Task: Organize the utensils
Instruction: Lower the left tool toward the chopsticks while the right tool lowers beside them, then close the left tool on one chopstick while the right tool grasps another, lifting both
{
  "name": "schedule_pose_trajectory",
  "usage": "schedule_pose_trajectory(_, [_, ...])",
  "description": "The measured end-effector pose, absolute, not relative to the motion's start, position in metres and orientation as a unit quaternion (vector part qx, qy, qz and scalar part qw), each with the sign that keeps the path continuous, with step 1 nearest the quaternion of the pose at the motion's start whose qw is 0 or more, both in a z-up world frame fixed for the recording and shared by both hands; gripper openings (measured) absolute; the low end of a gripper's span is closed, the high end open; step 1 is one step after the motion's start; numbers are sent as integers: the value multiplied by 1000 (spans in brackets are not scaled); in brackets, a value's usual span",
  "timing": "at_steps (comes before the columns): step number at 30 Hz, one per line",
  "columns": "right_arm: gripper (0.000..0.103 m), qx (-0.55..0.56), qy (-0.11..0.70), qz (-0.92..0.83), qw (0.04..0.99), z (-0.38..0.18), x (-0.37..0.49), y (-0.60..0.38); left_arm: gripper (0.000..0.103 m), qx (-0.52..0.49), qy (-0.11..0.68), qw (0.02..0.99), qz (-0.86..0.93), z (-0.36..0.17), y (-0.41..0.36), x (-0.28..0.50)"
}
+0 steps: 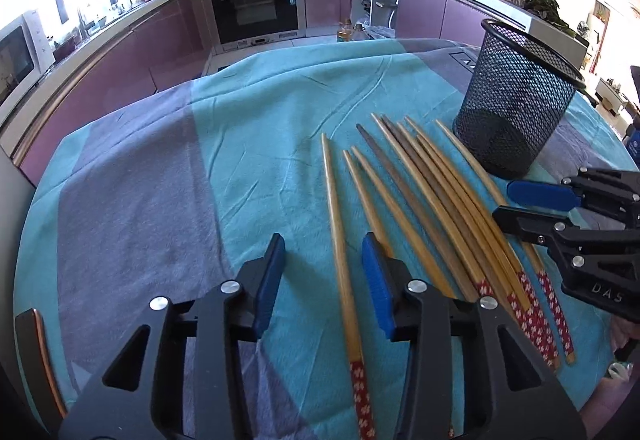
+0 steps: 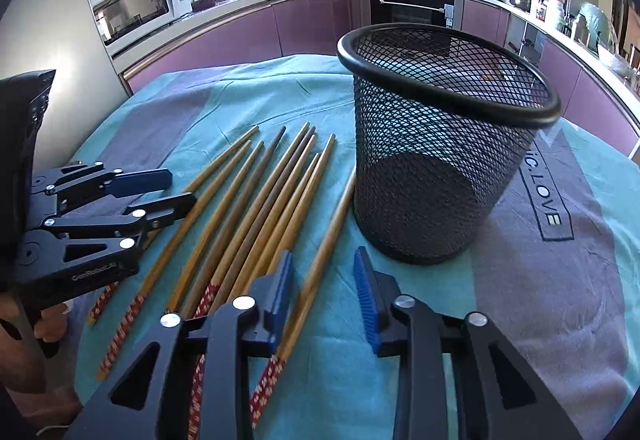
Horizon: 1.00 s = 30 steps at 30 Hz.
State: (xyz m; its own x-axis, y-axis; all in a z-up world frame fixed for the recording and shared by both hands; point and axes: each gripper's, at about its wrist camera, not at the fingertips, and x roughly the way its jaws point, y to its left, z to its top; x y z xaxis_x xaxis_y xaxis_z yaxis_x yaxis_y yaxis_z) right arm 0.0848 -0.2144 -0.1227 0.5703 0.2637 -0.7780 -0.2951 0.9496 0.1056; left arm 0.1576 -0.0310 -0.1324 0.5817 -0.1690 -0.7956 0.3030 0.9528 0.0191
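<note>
Several wooden chopsticks with red patterned handles lie side by side on the teal cloth, tips pointing away; they also show in the right wrist view. A black mesh holder stands upright and empty just right of them, and fills the right wrist view. My left gripper is open, low over the cloth, with the leftmost chopstick between its fingers. My right gripper is open, straddling the rightmost chopstick, in front of the holder. Each gripper shows in the other's view, left and right.
The table is covered by a teal and grey cloth with printed lettering at the right. Purple kitchen cabinets, an oven and a microwave stand beyond the table's far edge.
</note>
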Motion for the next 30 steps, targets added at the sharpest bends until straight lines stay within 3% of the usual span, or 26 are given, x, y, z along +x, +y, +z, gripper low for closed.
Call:
schedule_pose_trajectory(3, [10,13,441,173,881,-123,86,-223,25,64,441,885,-135,-134,-34,167])
schedule_pose_trajectory(7, [7,34,439,183,879,-122,84,-229,8,49,441,887,-126,-133,-36,170])
schedule_pose_trajectory(16, [6,43,401,220,888,-98,67,-234,8,20,435,889,-140,-120,-27,152])
schedule_pose_trajectory(30, [6,69,304,240,920,-39,40,-265,7,-17,340,912,-228,-20,-8,98])
